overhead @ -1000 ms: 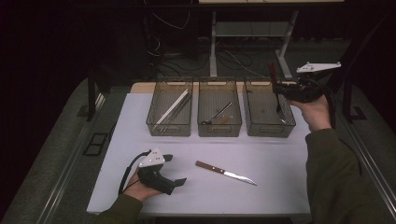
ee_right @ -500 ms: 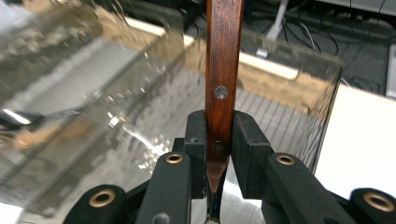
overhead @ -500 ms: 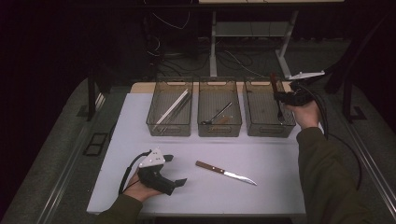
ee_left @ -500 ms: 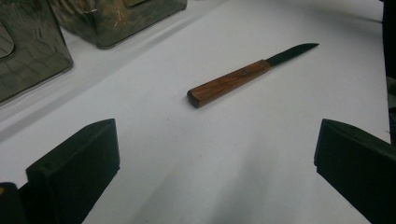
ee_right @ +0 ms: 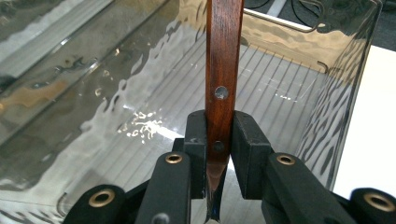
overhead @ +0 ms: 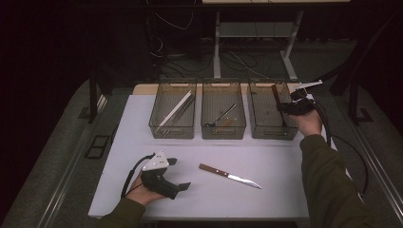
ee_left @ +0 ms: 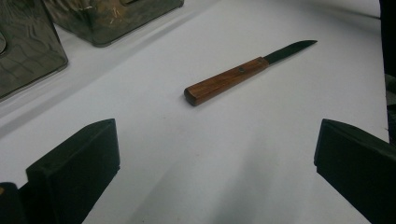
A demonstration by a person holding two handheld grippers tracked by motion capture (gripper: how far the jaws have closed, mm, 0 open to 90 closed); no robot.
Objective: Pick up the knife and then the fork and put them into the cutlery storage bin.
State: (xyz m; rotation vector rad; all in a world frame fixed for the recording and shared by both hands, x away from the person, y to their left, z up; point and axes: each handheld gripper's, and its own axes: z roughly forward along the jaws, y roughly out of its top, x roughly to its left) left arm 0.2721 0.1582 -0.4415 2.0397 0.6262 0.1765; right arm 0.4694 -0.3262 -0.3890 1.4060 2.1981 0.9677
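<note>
One wooden-handled knife (ee_right: pixel 222 70) stands clamped in right gripper (ee_right: pixel 219 140).

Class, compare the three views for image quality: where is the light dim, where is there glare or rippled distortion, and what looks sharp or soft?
High view: dark surroundings, the white table lit evenly, detail rather soft. Left gripper view: the knife is sharp and the near jaws are dark. Right gripper view: bright glare and wavy distortion on the clear bin; the wooden handle is sharp.
</note>
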